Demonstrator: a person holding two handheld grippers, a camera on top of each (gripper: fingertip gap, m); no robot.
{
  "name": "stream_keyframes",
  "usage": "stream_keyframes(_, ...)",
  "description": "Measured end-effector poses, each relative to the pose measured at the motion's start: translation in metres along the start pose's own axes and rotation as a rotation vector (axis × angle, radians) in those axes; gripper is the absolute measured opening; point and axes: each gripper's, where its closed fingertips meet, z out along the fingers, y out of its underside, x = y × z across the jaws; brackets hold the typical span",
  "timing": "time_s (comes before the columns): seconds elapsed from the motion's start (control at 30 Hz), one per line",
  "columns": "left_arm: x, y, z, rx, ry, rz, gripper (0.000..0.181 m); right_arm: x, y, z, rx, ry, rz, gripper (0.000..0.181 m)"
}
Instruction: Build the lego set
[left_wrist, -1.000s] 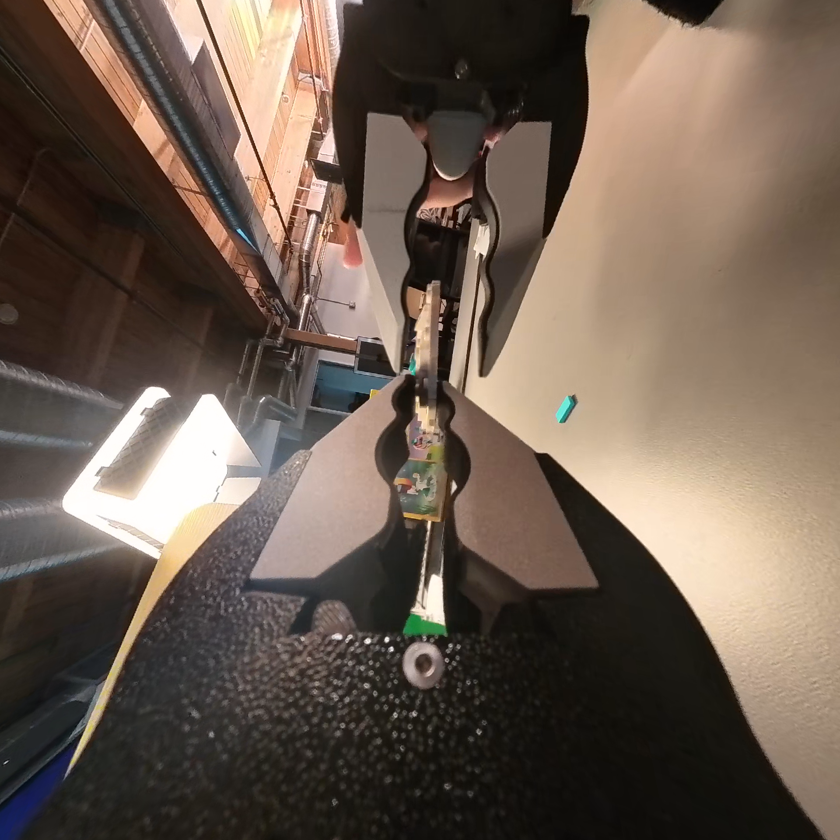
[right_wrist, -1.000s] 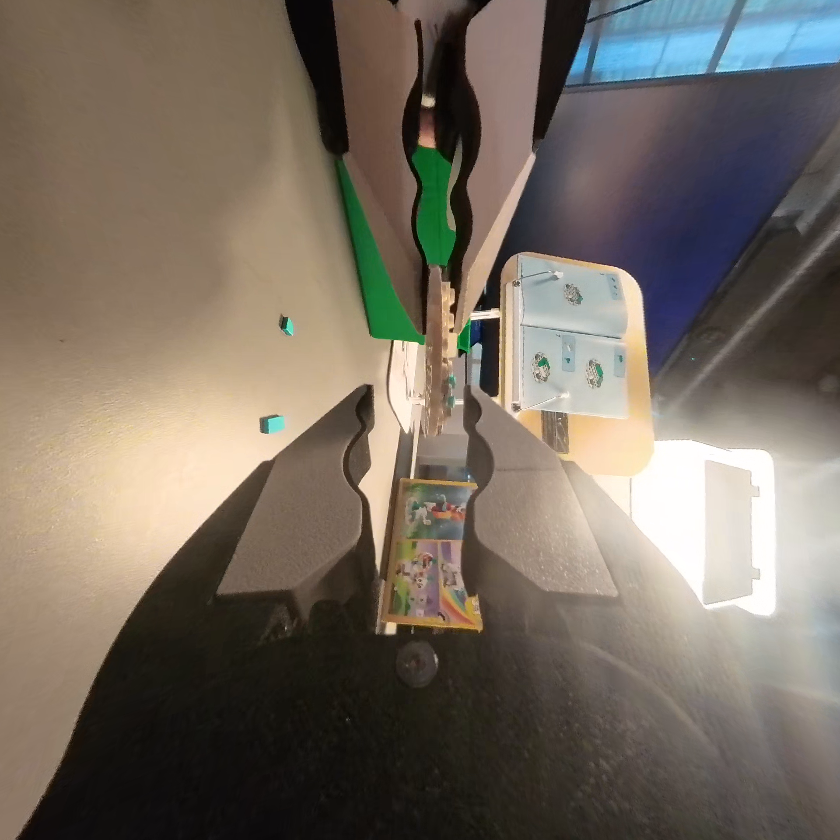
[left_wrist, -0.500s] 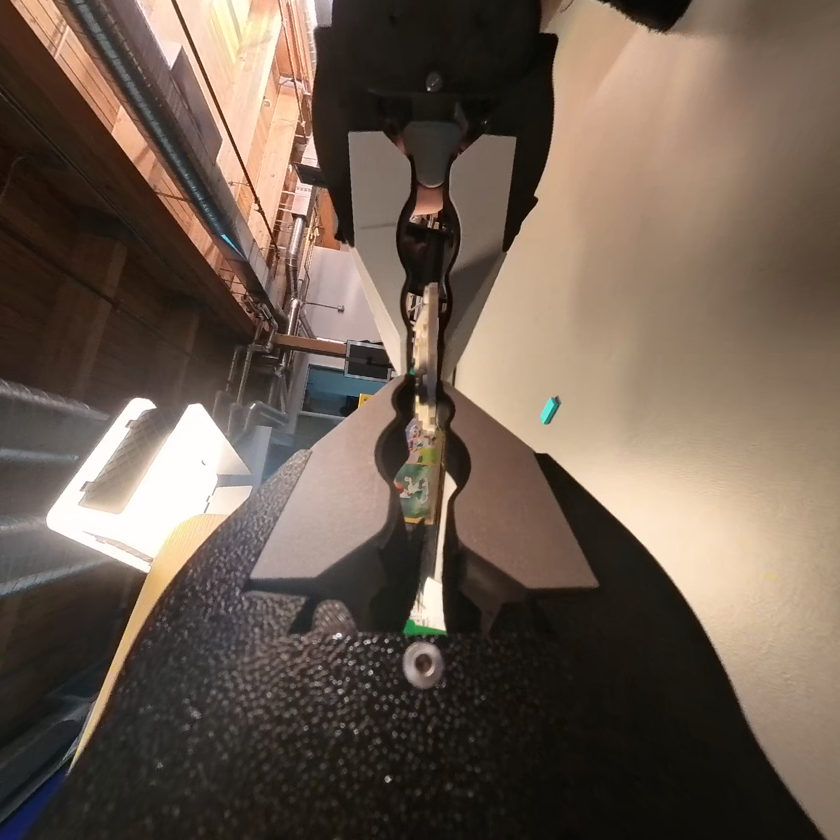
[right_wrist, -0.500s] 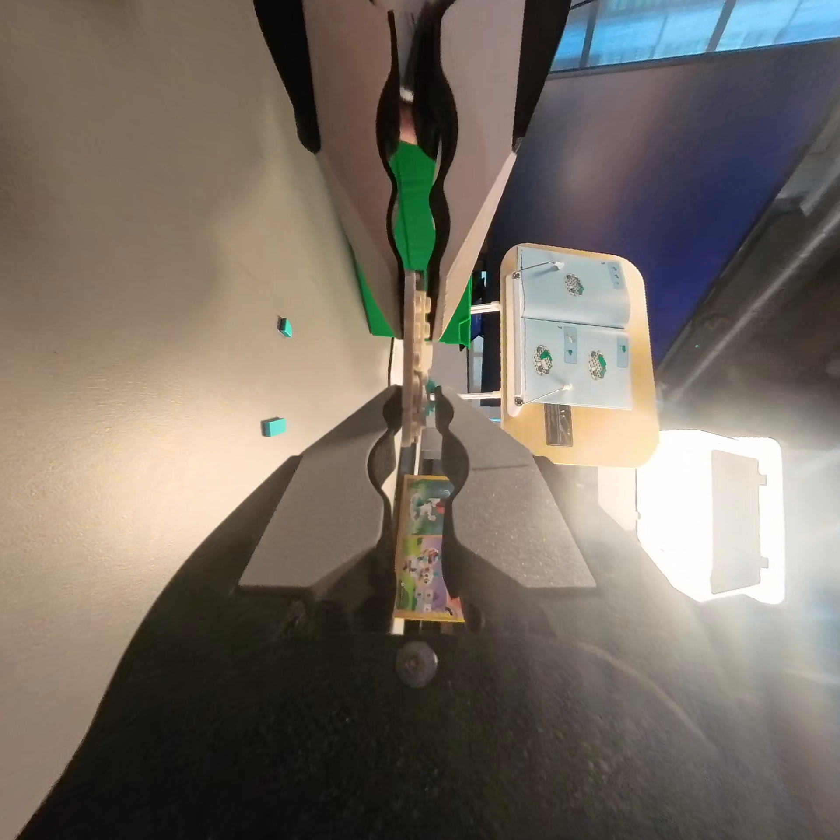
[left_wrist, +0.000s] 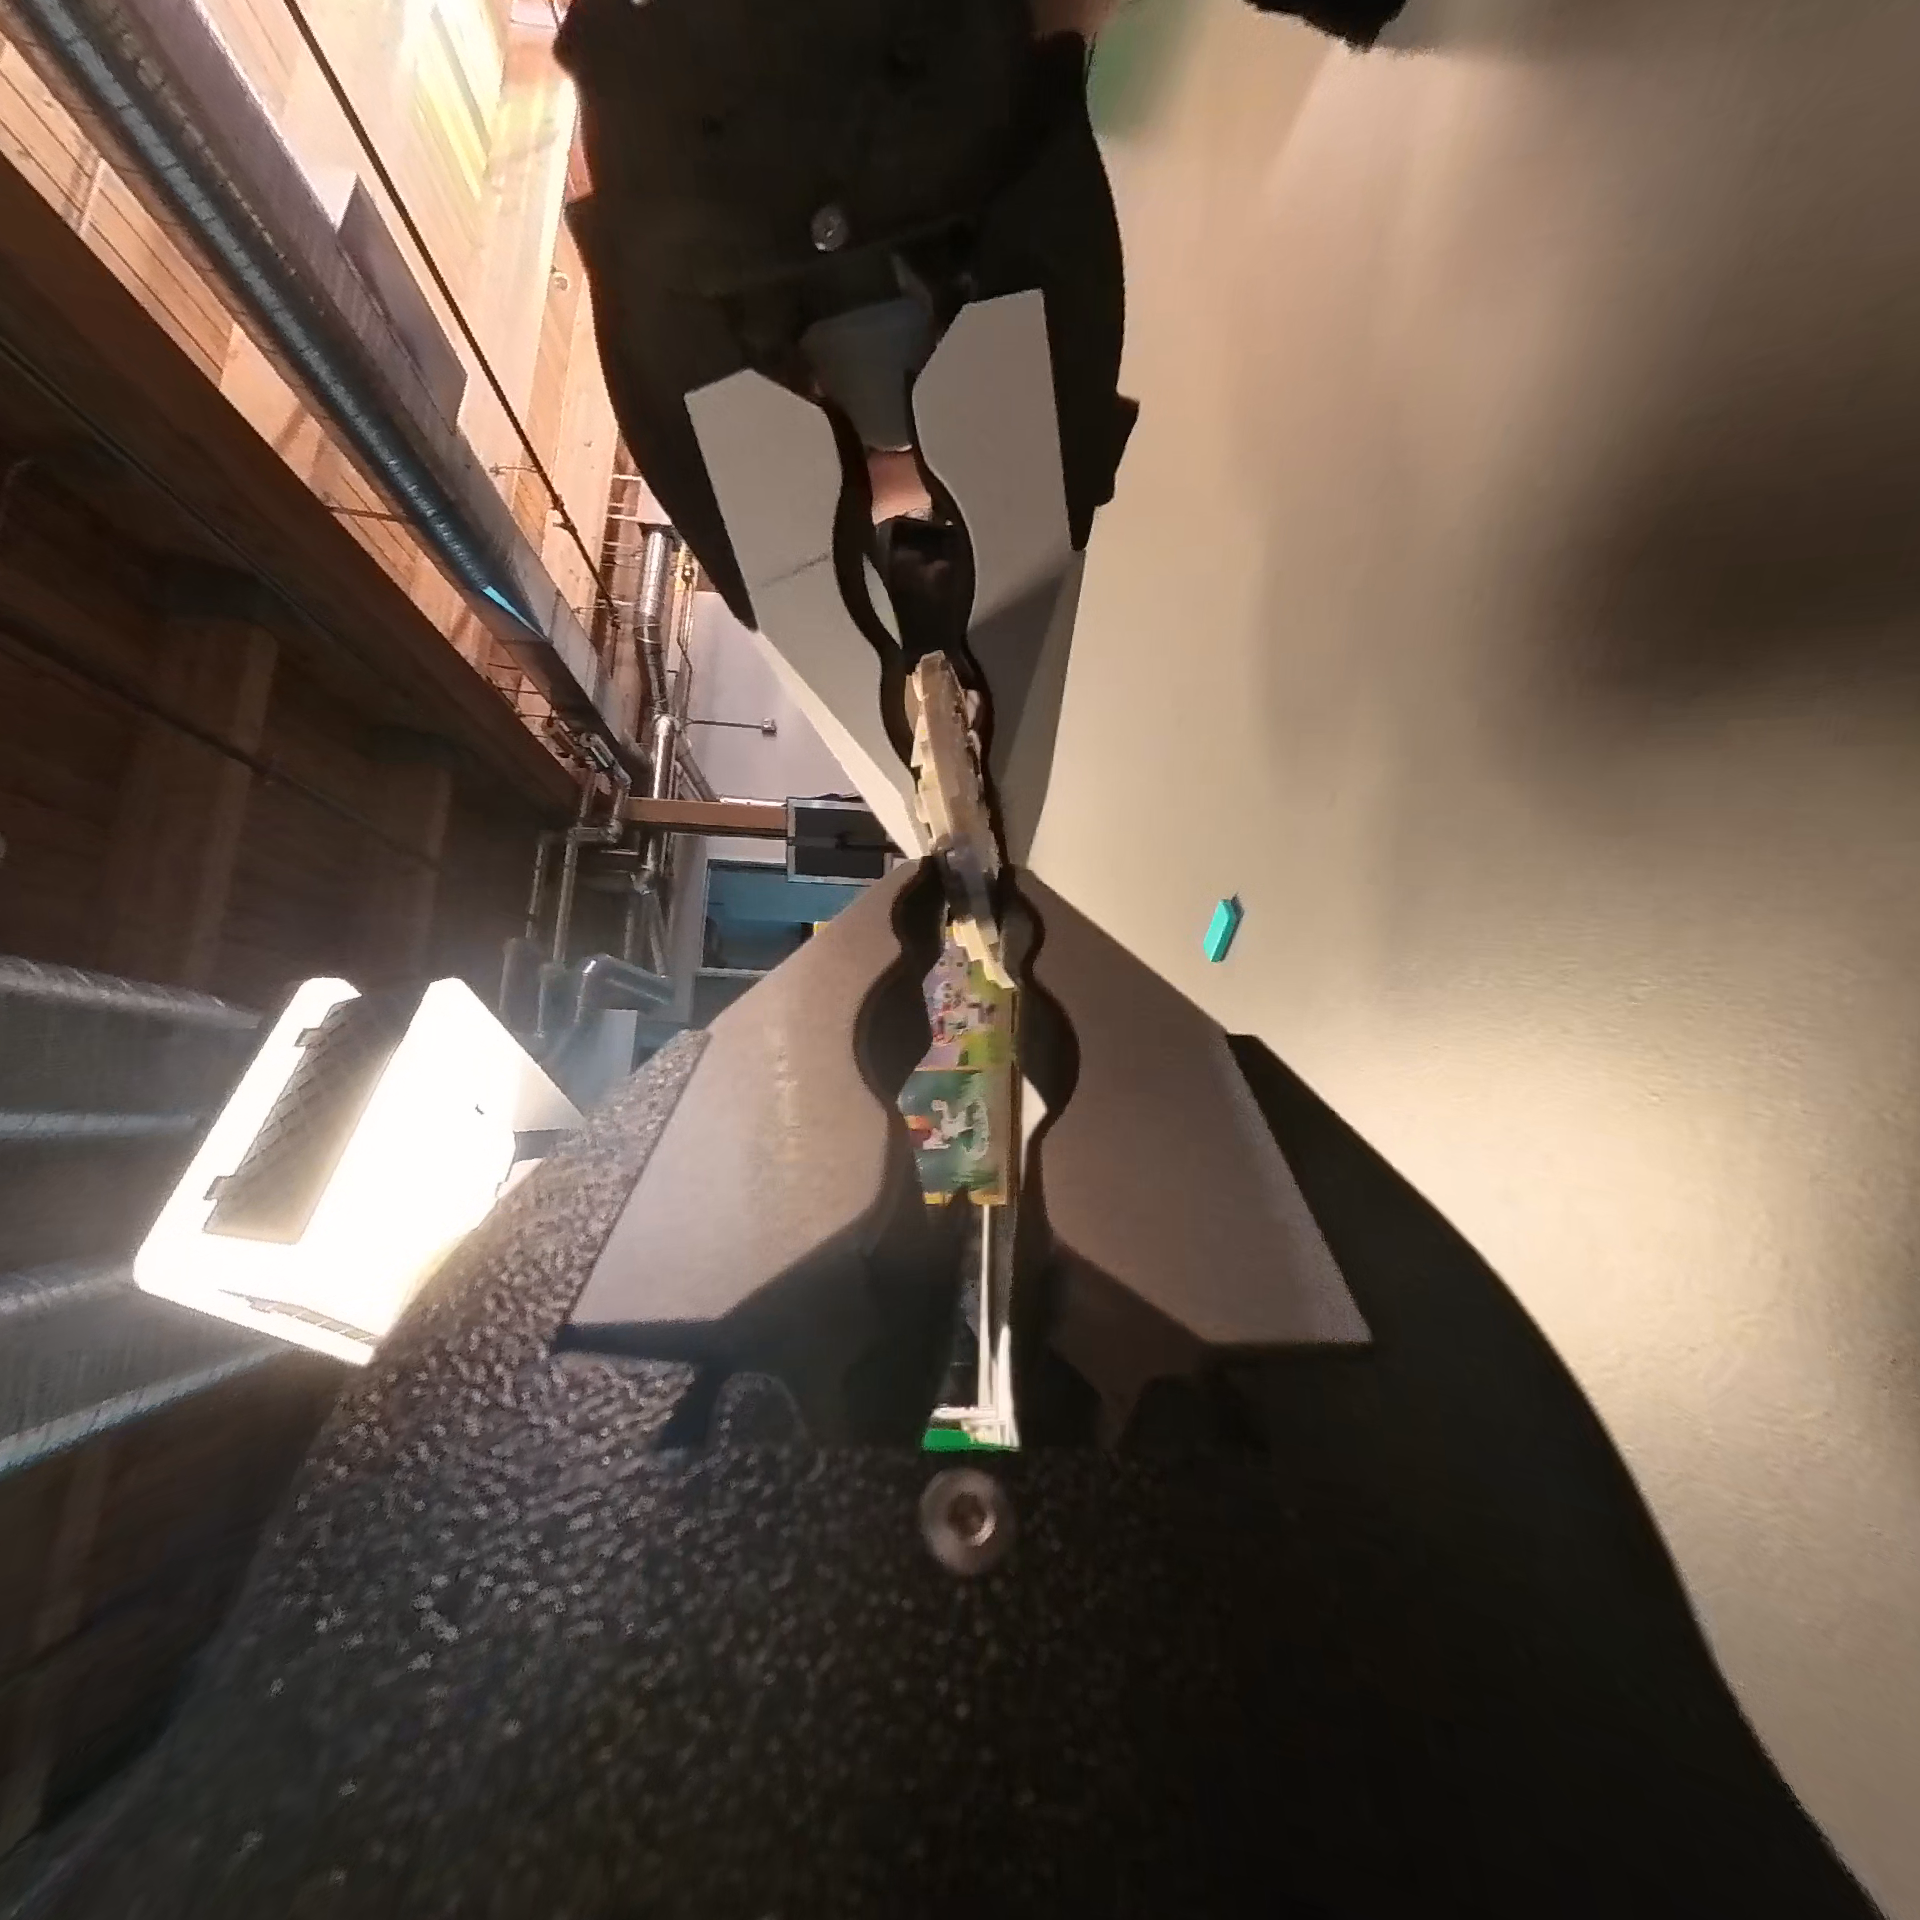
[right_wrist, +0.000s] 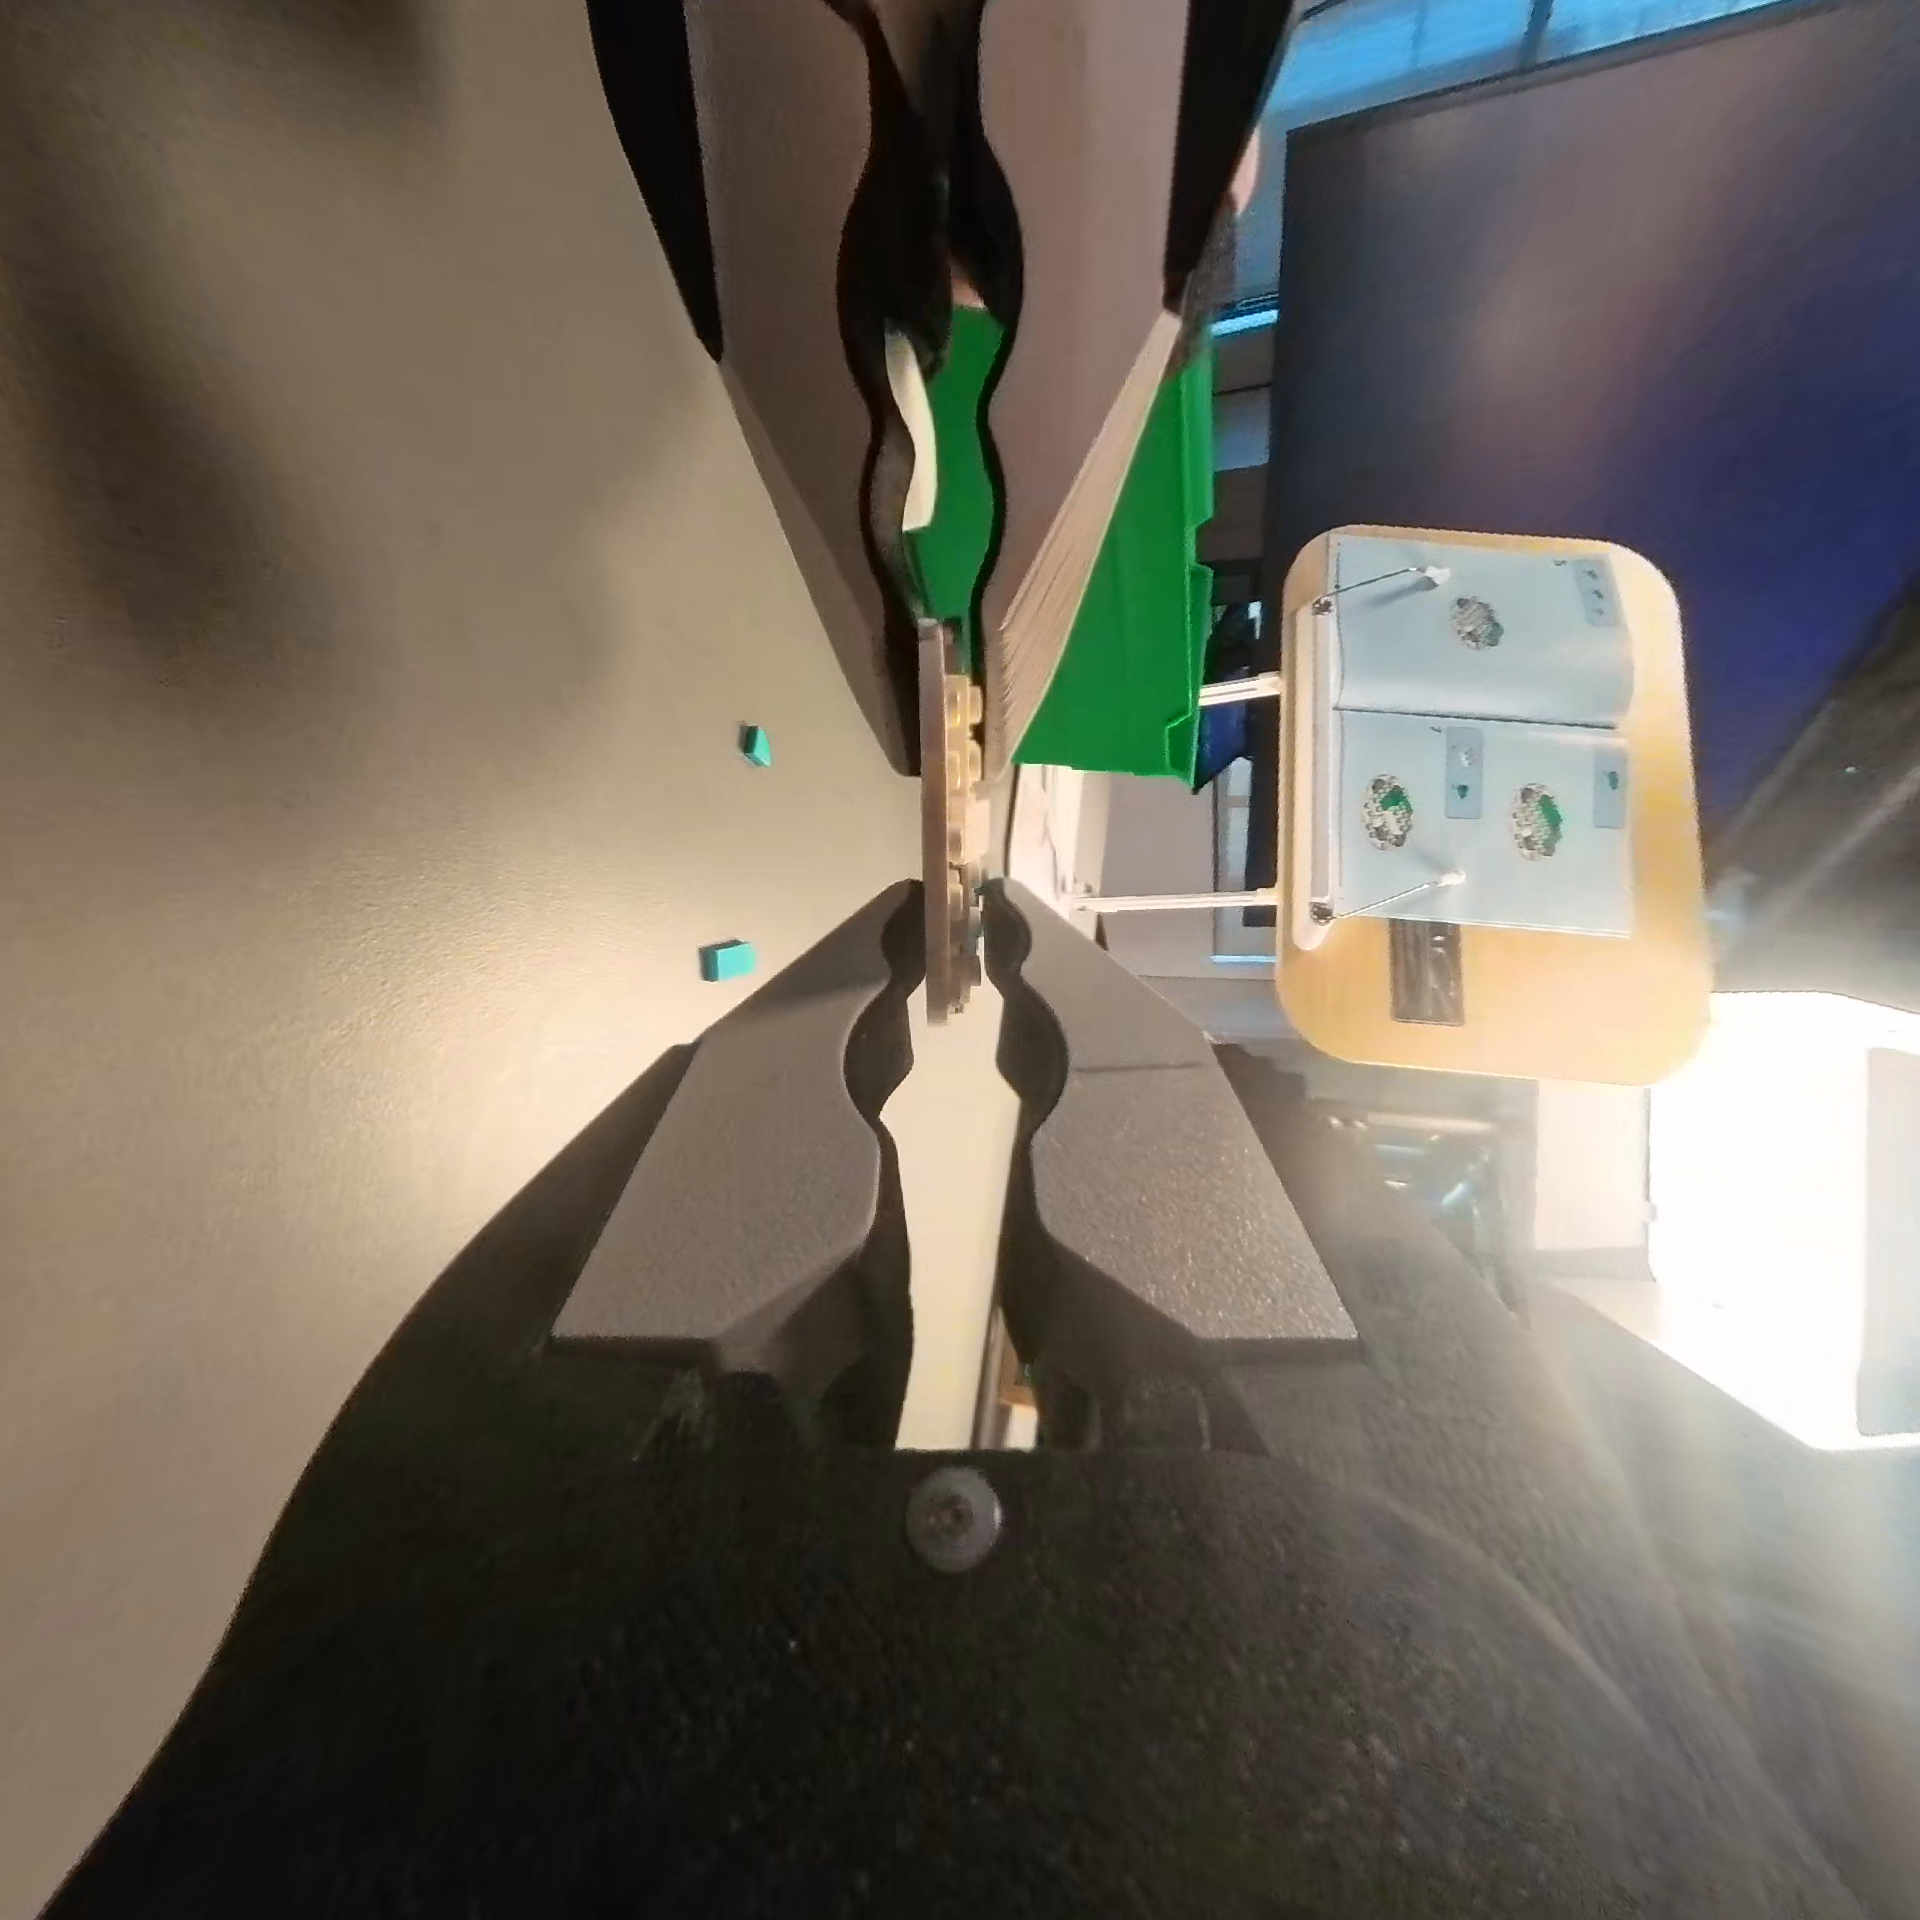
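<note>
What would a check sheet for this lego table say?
Surface: pale table, with small loose pieces on it.
Job's things: tan lego plate seen edge-on between both grippers; teal bricks lying on the table; open instruction booklet on a wooden stand.
Clutter: green bin; colourful box.
Grippers: left gripper and right gripper each shut on one end of the plate.
Cables: nothing seen on the table.
Surroundings: bright white light; wood panelling.
</note>
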Motion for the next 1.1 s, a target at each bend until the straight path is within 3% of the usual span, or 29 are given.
stream_keyframes(0.2, -0.005, 0.003, 0.000, -0.012, -0.020, -0.018, 0.007, 0.003, -0.001, 0.001, 0.056, 0.033, 0.077, 0.014)
stream_keyframes(0.23, -0.007, 0.004, 0.000, -0.017, -0.031, -0.014, 0.007, 0.003, 0.000, 0.002, 0.067, 0.036, 0.097, 0.023)
stream_keyframes(0.3, -0.009, 0.006, -0.001, -0.019, -0.033, -0.027, 0.006, 0.000, 0.008, 0.005, 0.056, 0.036, 0.142, 0.065)
stream_keyframes(0.37, -0.010, 0.008, -0.001, -0.027, -0.036, -0.032, 0.006, -0.004, 0.019, 0.005, 0.056, 0.036, 0.162, 0.078)
stream_keyframes(0.5, -0.011, 0.013, -0.001, -0.044, -0.038, -0.051, 0.006, -0.011, 0.058, 0.006, -0.018, 0.064, 0.235, 0.078)
stream_keyframes(0.63, -0.013, 0.015, -0.001, -0.056, -0.037, -0.085, 0.006, -0.004, 0.074, 0.000, -0.011, 0.128, 0.312, 0.073)
stream_keyframes(0.93, -0.016, 0.033, -0.020, -0.170, -0.071, -0.020, 0.006, 0.024, 0.078, -0.005, 0.102, 0.238, 0.600, 0.060)
stream_keyframes(1.1, 0.001, 0.036, -0.031, -0.217, -0.023, 0.075, 0.006, 0.016, 0.077, 0.001, 0.114, 0.148, 0.651, 0.047)
